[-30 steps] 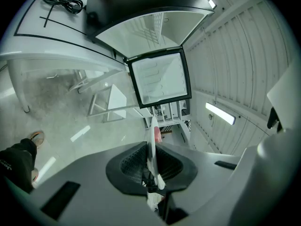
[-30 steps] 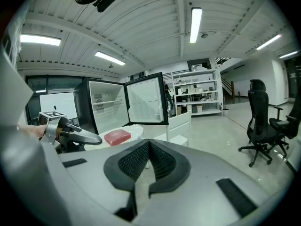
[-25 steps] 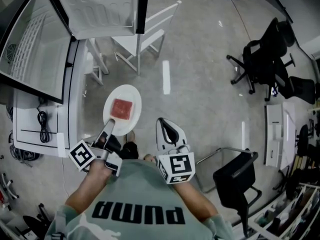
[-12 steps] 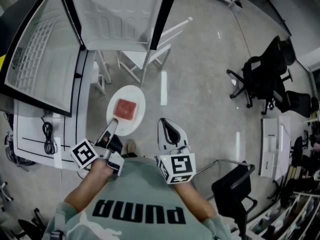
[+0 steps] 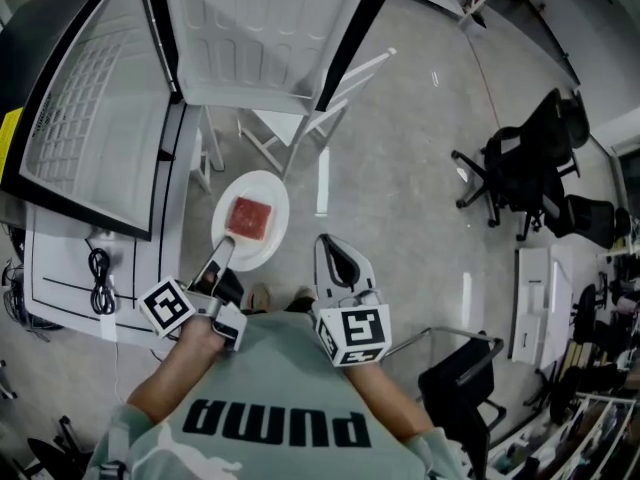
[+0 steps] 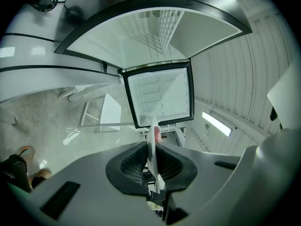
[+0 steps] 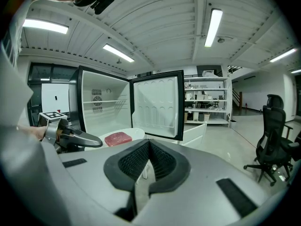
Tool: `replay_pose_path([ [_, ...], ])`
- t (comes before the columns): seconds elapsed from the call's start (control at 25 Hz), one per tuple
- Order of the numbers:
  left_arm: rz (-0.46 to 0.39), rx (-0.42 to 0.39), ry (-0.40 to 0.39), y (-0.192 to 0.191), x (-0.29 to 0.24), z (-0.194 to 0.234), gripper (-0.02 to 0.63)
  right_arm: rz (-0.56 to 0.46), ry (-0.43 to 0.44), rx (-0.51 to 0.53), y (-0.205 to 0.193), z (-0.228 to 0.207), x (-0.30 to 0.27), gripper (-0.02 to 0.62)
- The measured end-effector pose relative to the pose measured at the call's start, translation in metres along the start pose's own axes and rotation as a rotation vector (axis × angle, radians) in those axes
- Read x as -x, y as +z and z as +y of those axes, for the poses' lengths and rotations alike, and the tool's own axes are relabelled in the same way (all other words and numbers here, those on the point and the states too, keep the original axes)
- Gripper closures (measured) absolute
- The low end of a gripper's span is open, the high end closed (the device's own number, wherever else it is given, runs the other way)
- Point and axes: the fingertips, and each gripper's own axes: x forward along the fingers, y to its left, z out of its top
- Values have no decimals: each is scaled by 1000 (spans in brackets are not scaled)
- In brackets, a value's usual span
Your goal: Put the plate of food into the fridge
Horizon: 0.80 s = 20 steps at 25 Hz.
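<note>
A white plate (image 5: 262, 190) with a red block of food (image 5: 248, 218) is held level in front of me, over the floor. My left gripper (image 5: 221, 255) is shut on the plate's near rim. In the left gripper view the plate (image 6: 154, 147) stands edge-on between the jaws, with the food (image 6: 157, 133) just past them. The fridge (image 5: 85, 118) stands open ahead at the left, its door (image 5: 265, 33) swung wide. My right gripper (image 5: 331, 251) hangs beside the plate, shut and empty. The right gripper view shows the plate (image 7: 134, 134), the food (image 7: 117, 138) and the fridge's shelves (image 7: 103, 112).
A white frame chair (image 5: 300, 118) stands on the floor between me and the fridge door. A white table with a black cable (image 5: 97, 268) is at my left. Black office chairs (image 5: 520, 163) stand at the right, and another chair (image 5: 460, 388) is close behind on my right. Shelving (image 7: 207, 102) lines the far wall.
The fridge and its door have grown larger and slid lower in the head view as I come nearer. The plate stays in the left gripper. The right gripper keeps its place.
</note>
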Motion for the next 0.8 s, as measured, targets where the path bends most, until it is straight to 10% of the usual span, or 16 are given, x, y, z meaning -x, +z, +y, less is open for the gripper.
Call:
replay_pose_path([
  [0.8, -244, -11, 36, 57, -12, 6, 569, 2, 253, 65, 20, 12, -82, 591],
])
